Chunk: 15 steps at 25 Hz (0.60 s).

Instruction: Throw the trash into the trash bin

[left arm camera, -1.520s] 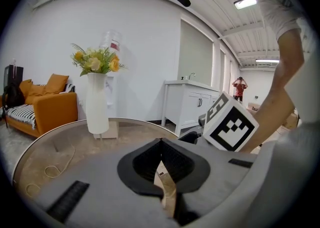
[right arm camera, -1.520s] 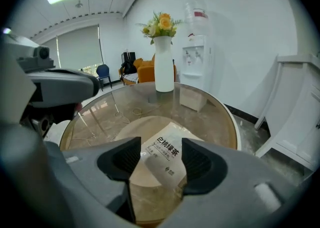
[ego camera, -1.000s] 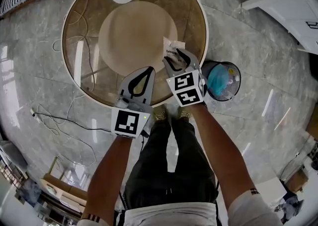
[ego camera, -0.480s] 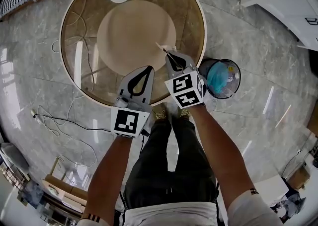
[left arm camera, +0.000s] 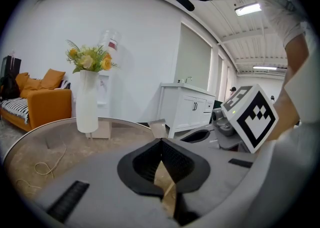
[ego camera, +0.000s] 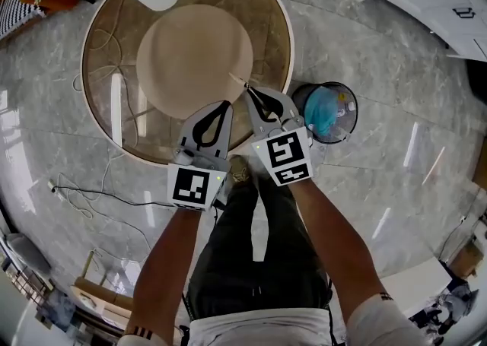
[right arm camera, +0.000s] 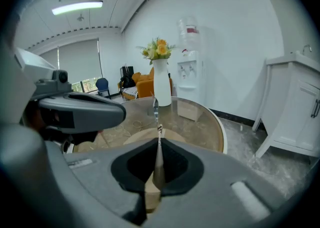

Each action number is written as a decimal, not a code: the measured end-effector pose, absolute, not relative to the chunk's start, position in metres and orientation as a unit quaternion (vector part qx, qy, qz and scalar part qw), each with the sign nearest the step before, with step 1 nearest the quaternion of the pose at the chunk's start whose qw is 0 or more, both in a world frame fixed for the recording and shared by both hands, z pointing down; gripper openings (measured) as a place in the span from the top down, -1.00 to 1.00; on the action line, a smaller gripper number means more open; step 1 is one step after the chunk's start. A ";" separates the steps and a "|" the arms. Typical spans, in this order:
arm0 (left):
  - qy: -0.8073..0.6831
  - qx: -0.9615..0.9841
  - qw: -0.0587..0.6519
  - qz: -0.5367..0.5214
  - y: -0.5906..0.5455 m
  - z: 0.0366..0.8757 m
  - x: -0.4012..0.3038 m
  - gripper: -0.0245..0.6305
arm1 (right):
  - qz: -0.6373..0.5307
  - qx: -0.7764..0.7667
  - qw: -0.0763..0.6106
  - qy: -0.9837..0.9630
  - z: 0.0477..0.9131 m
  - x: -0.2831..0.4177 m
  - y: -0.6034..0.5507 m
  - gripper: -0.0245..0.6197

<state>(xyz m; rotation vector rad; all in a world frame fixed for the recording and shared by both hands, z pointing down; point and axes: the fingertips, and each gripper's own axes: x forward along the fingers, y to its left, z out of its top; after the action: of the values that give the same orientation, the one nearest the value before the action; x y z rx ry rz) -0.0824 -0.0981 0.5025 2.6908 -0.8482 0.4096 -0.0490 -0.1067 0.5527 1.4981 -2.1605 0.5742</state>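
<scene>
Your right gripper (ego camera: 248, 90), jaws newly clenched on the paper wrapper (ego camera: 237, 80), lifts it off the bench (ego camera: 99, 109), trash bin (ego camera: 301, 99) next; left gripper (ego camera: 226, 104) clenched empty.

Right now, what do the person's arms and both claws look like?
Both alike: left claw and right claw have light grey plastic shells and black ribbed pads. Each carries a white cube with black square markers. Short white sleeves with dark-striped cuffs.

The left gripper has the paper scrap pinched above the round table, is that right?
No, the right gripper has the paper scrap pinched above the round table; the right gripper view shows it between its closed fingers.
</scene>
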 end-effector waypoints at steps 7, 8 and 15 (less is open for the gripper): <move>-0.267 0.943 0.140 0.140 -0.071 0.495 -0.043 0.93 | 0.210 0.576 0.181 -0.769 0.522 -0.013 -0.069 0.91; -0.262 0.945 0.138 0.139 -0.066 0.494 -0.036 0.93 | 0.210 0.581 0.179 -0.766 0.520 -0.006 -0.062 0.91; -0.218 0.956 0.135 0.140 -0.032 0.485 0.013 0.93 | 0.219 0.626 0.173 -0.728 0.515 0.057 -0.015 0.91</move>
<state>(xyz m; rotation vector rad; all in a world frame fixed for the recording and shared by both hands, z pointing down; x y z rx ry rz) 0.0128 -0.0318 0.4850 2.7717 -0.6326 0.4043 0.0565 -0.0152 0.5150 1.7768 -2.0653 0.6226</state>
